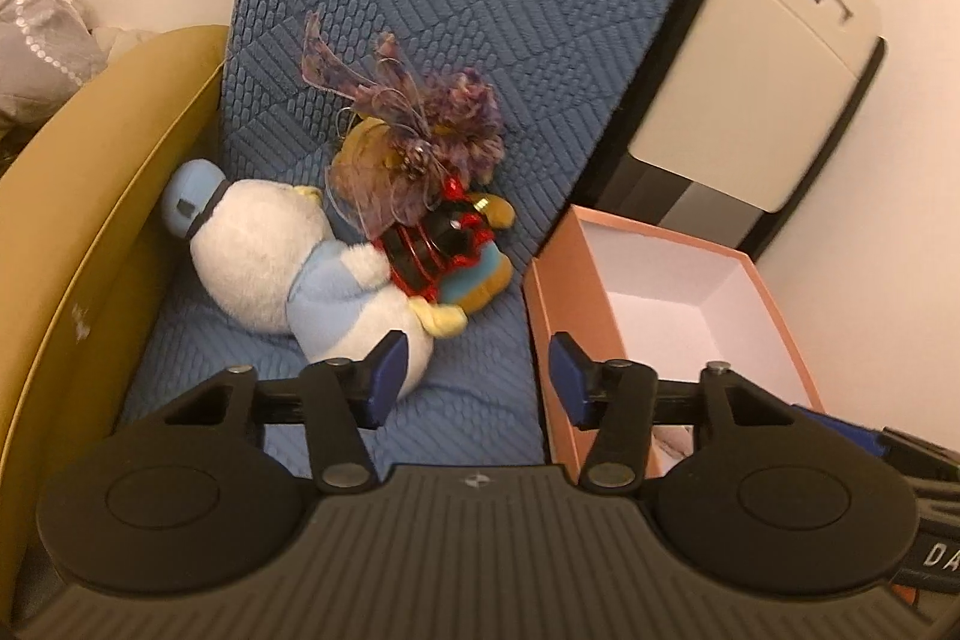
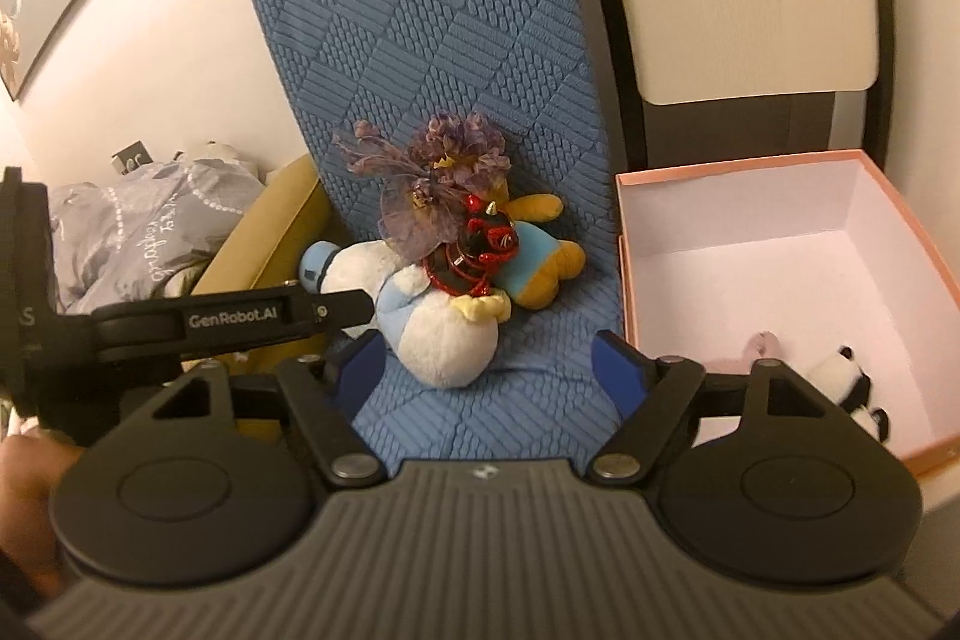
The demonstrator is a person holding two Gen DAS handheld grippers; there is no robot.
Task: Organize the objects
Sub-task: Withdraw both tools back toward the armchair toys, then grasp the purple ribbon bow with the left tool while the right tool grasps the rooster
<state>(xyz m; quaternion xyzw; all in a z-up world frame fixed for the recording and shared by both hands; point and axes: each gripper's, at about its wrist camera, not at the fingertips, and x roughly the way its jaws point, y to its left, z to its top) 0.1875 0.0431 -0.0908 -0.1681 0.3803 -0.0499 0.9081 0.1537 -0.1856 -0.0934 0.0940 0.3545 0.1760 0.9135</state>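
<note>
Toys lie heaped on the blue chair (image 2: 444, 40): a white duck (image 1: 282, 268), a yellow bear (image 2: 540, 262), a red-and-black toy (image 1: 438, 250) and a purple flower (image 2: 444, 172) on top. Just right of the chair, a pink box (image 2: 936, 274) holds a small panda (image 2: 852, 376). Both the left gripper (image 1: 477, 376) and right gripper (image 2: 486, 370) hover spread wide, holding nothing.

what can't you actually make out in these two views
- Pink box: in the left wrist view its near end is hidden by the left gripper.
- Panda toy: in the right wrist view it is partly covered by the right gripper; the pink item beside it is too hidden to name.
- Yellow plush: its head is buried under the purple flower and the red toy.
- White duck plush: its face is turned away.
</note>
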